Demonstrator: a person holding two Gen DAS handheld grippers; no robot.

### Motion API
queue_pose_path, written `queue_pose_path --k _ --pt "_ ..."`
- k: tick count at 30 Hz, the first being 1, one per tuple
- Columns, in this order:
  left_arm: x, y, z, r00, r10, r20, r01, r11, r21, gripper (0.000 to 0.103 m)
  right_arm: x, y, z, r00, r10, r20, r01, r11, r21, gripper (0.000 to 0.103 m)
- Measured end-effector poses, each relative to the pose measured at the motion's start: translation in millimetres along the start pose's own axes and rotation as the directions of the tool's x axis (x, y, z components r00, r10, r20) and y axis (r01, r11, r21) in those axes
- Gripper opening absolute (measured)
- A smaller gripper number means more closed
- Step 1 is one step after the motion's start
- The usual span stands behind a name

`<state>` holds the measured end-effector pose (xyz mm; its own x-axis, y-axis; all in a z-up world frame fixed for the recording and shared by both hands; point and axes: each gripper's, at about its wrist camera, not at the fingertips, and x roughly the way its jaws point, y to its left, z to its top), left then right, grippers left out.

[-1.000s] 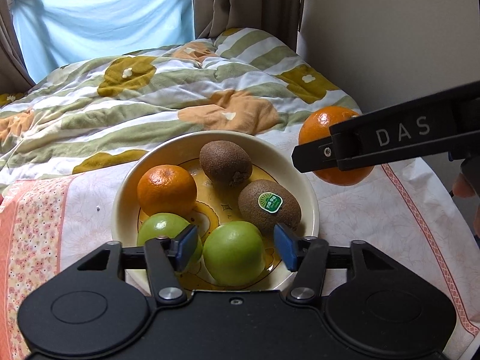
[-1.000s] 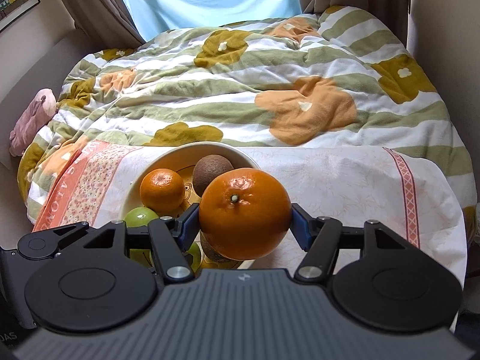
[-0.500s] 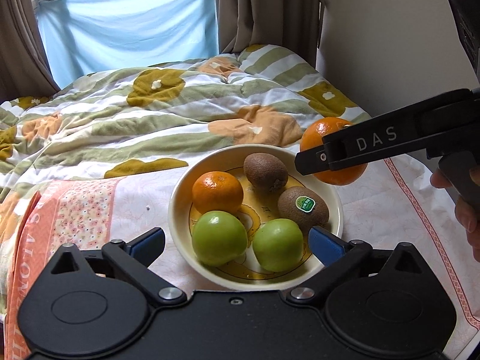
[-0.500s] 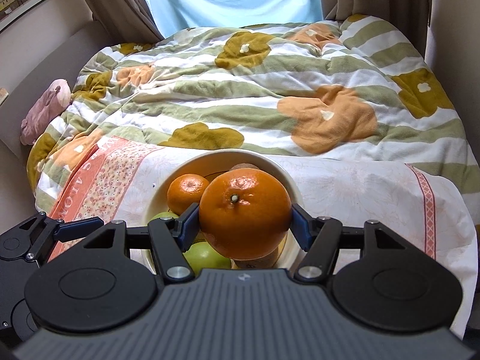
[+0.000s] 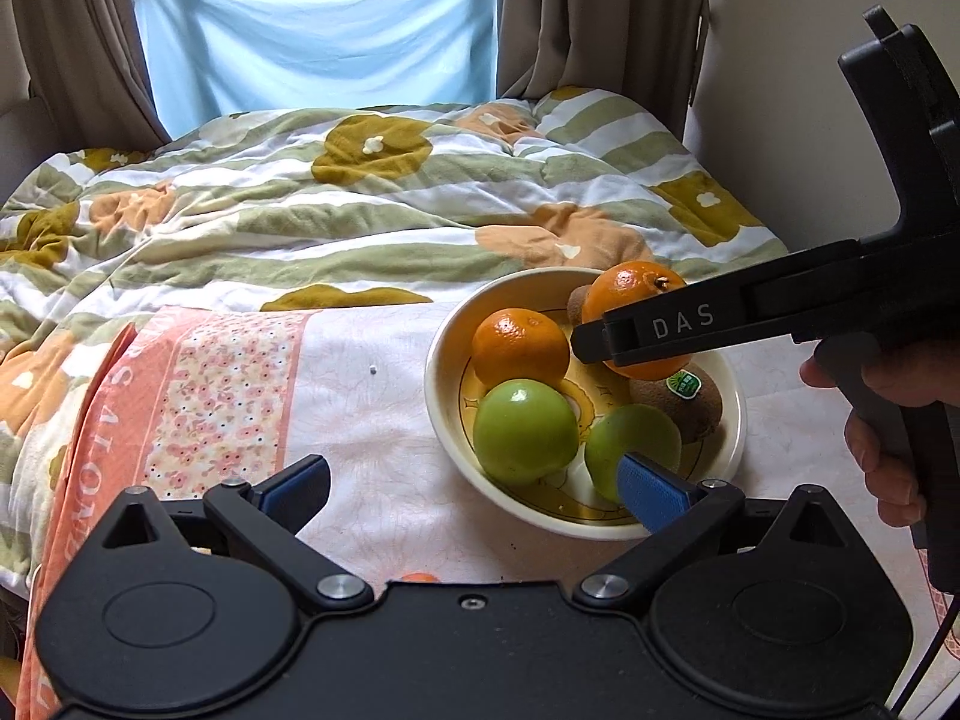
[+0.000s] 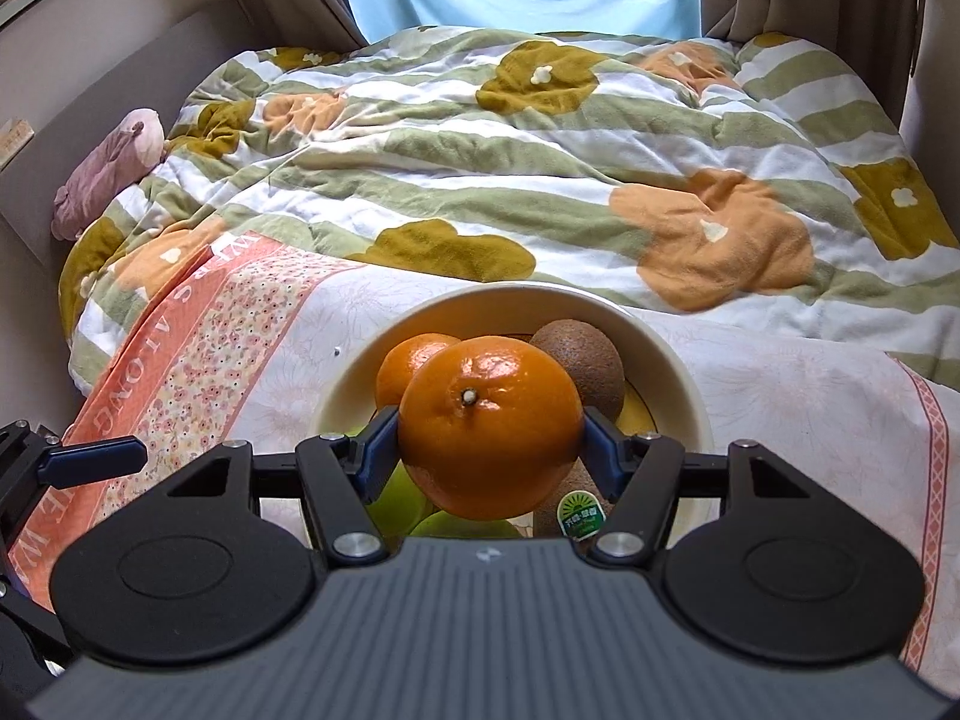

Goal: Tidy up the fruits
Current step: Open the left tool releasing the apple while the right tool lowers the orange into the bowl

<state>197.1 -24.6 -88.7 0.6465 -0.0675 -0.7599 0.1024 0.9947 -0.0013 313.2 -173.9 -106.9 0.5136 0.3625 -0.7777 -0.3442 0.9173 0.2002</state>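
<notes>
Over the cream fruit bowl, left wrist view: the right gripper reaches in from the right side, carrying a large orange above the bowl's far-right part, over the far kiwi and just behind the stickered kiwi. Inside the bowl lie a smaller orange at far left, a green apple at near left and a second green apple at near right. The left gripper sits on the near-left side of the bowl, blue pads spread wide with nothing between them; its right pad overlaps the bowl's near rim in the picture, contact not resolvable. Right wrist view: the large orange is pinched at its sides between both blue pads of the right gripper, stem toward the camera, hanging above the bowl centre. Beyond it sit the smaller orange and the far kiwi; the stickered kiwi and the apples lie below it. Judgement: free space lies straight below and slightly beyond the fingers; the right hand is the nearer and only needs to lower and release.
</notes>
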Motion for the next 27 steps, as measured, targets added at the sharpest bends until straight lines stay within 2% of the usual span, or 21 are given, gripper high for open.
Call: queue_pose_path --k 5,7,11,20,27 --pt "-1.1 4.1 -3.4 1.0 0.011 -0.004 -0.011 1.0 -0.012 0.103 3.8 0.3 -3.8 1.0 -0.006 0.015 0.006 1.0 -0.006 0.081" --pt "-1.0 5.2 -3.3 1.0 0.012 -0.008 -0.012 1.0 -0.018 0.103 1.1 0.5 -5.1 1.0 0.005 0.022 -0.004 1.0 -0.009 0.103" --pt "-1.4 7.6 -6.7 1.0 0.017 -0.013 -0.018 0.999 -0.027 0.103 -2.6 -1.7 -13.9 1.0 0.017 0.006 -0.017 1.0 -0.008 0.103" --pt "-6.4 9.7 -13.2 0.999 0.033 -0.023 -0.034 0.999 -0.023 0.103 -18.7 -3.1 -20.6 0.999 0.019 0.046 -0.017 1.0 -0.025 0.103" --pt "-26.7 11.9 -7.3 0.999 0.036 0.026 -0.035 0.999 -0.024 0.103 -47.3 0.0 -15.5 0.996 0.002 0.084 0.0 1.0 -0.02 0.103"
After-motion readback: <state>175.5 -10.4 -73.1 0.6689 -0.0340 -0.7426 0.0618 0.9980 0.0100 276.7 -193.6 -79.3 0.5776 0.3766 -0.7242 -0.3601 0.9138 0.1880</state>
